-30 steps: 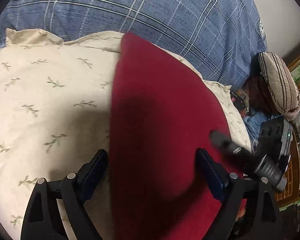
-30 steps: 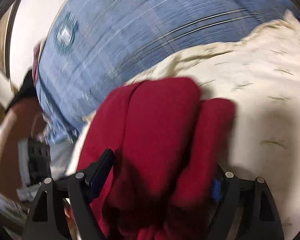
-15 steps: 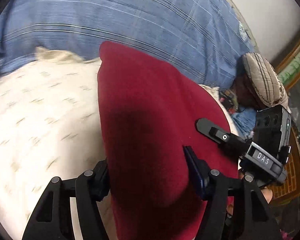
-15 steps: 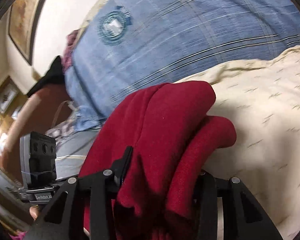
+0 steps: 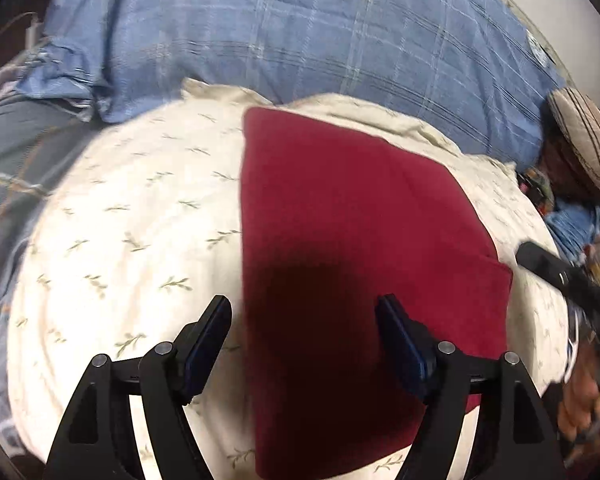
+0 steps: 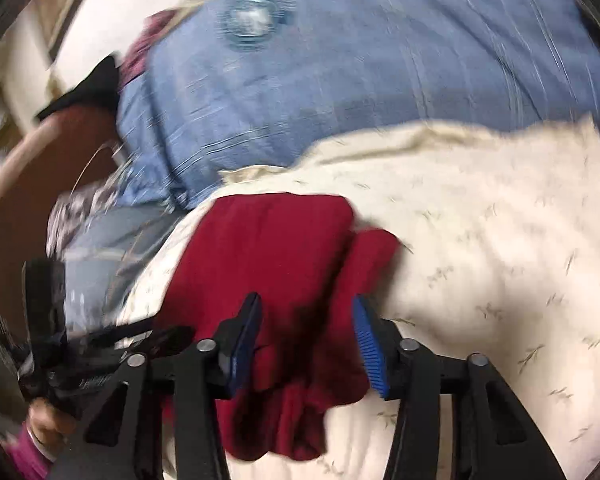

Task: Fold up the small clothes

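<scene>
A dark red garment [image 5: 356,248] lies folded in a flat oblong on a cream pillow with a leaf print [image 5: 132,240]. My left gripper [image 5: 304,340] is open, lifted above the garment's near left part, holding nothing. In the right wrist view the same garment [image 6: 276,264] shows a folded stack with loose folds at the near end. My right gripper [image 6: 306,340] is open above that bunched near end, with the cloth between and below the fingers, not clamped. The right gripper [image 5: 568,284] shows at the right edge of the left wrist view.
A blue plaid cover [image 5: 300,40] lies behind the pillow. A striped cushion [image 5: 584,140] and cluttered items sit at the far right. In the right wrist view the other gripper [image 6: 60,344] and a hand are at the lower left, near a brown rounded headboard [image 6: 40,184].
Both grippers have opened, let go of the red garment and drawn back. The garment now lies flat on the pillow. The right wrist view is blurred from motion.
</scene>
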A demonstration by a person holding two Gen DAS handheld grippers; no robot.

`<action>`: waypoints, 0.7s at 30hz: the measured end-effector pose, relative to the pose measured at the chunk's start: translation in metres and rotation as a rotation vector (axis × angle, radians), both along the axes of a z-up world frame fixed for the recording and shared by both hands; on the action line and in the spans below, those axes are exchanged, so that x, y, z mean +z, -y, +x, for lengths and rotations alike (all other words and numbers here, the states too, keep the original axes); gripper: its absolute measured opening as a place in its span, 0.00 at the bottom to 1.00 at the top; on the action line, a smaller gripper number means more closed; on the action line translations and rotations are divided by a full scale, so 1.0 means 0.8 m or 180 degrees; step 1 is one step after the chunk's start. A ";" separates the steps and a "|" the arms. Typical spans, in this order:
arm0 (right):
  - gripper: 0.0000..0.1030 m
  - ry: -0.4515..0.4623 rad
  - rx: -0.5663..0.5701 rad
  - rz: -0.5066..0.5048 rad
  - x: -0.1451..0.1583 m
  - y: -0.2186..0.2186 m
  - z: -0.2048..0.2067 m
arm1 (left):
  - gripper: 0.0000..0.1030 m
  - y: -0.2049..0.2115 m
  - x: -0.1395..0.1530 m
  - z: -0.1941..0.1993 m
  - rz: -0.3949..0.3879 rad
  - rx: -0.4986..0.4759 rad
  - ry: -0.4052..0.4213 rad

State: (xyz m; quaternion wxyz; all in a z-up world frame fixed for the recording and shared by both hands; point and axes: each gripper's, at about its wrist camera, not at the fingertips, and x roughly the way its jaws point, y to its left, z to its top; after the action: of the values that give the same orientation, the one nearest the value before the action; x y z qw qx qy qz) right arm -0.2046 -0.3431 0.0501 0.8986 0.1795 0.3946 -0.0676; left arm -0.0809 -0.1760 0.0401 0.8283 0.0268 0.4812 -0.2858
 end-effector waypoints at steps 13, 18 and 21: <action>0.43 -0.0430 -0.0211 -0.0310 -0.060 -0.027 0.018 | 0.73 -0.046 0.018 -0.076 0.0311 0.0351 0.0794; 0.60 -0.0235 -0.0314 -0.0489 -0.028 -0.045 0.004 | 0.73 -0.039 0.019 -0.084 0.0236 0.0331 0.0892; 0.67 -0.0131 -0.0462 -0.0650 -0.013 -0.051 -0.002 | 0.73 -0.039 0.016 -0.074 0.0188 0.0322 0.0959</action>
State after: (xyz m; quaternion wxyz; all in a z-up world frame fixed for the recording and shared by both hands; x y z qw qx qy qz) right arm -0.2060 -0.3020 0.0398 0.8966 0.1137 0.3900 -0.1759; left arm -0.1403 -0.1446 0.0526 0.9033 0.0694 0.3605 -0.2222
